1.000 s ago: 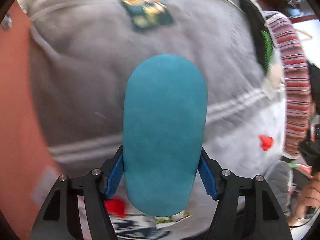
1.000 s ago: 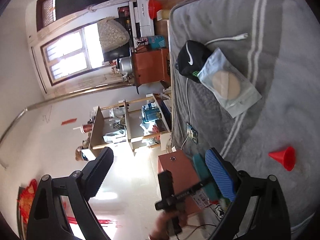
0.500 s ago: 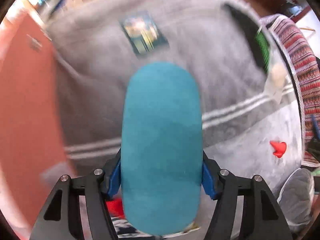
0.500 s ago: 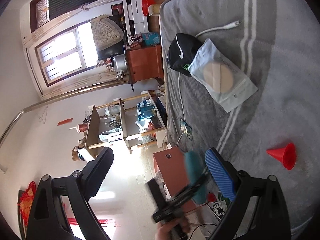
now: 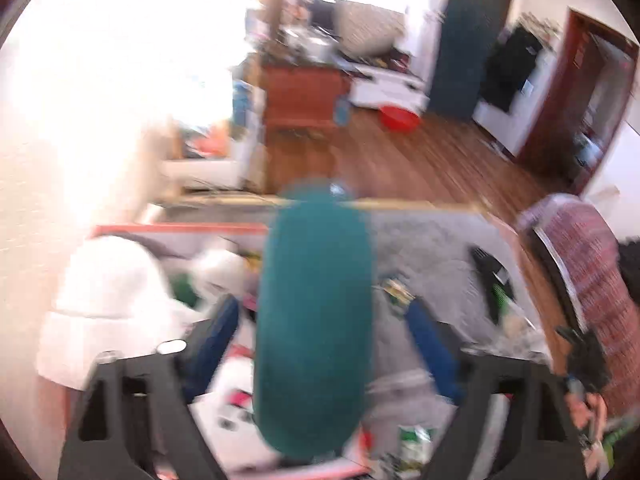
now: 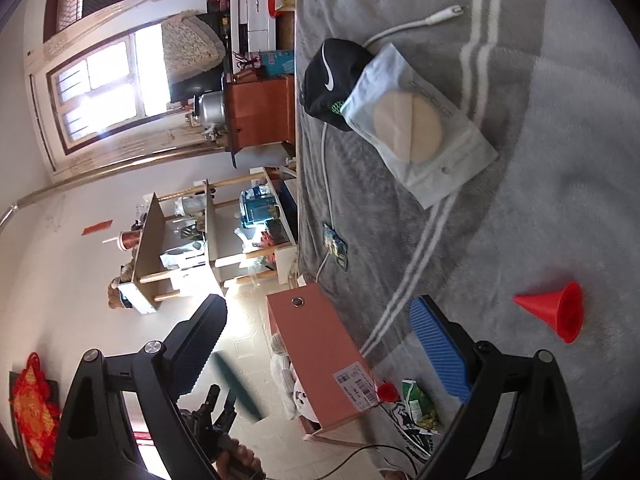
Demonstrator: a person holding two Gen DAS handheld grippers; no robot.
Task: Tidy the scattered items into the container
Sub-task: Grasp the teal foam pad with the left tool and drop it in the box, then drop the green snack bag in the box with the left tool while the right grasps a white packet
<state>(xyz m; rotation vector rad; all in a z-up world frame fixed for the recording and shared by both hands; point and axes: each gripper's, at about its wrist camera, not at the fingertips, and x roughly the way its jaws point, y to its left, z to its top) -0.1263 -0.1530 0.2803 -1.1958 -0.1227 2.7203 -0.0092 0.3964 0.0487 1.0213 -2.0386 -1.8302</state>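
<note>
Left gripper (image 5: 316,320): jaws opening, blue pads standing clear of both sides of the teal oval pad (image 5: 314,320) that lay between them. No pad contact seen; the frame was heavily motion-blurred, so whether the pad was falling or resting on the gripper body could not be told. Its long axis ran along the fingers, pointing away from the camera.

Key relation: the orange-pink cardboard box (image 5: 176,229) sat below and slightly left of the left gripper, its open interior holding white soft items (image 5: 108,280). The teal pad overlapped the box's right part in view, so the drop looked roughly on target (judgement).

Right gripper (image 6: 320,336): spread wide, nothing between the fingers, facing across the grey blanket (image 6: 540,200). Still scattered there: red cone (image 6: 554,312), pouch with a round beige pad (image 6: 416,124), black cap (image 6: 332,80), white cable (image 6: 404,28), small card (image 6: 335,245). The right gripper was the nearer one to these.

Change against a second earlier: the left jaws then clamped the teal pad over the blanket; the view has since swung up to take in box and room. The right view barely shifted.
</note>
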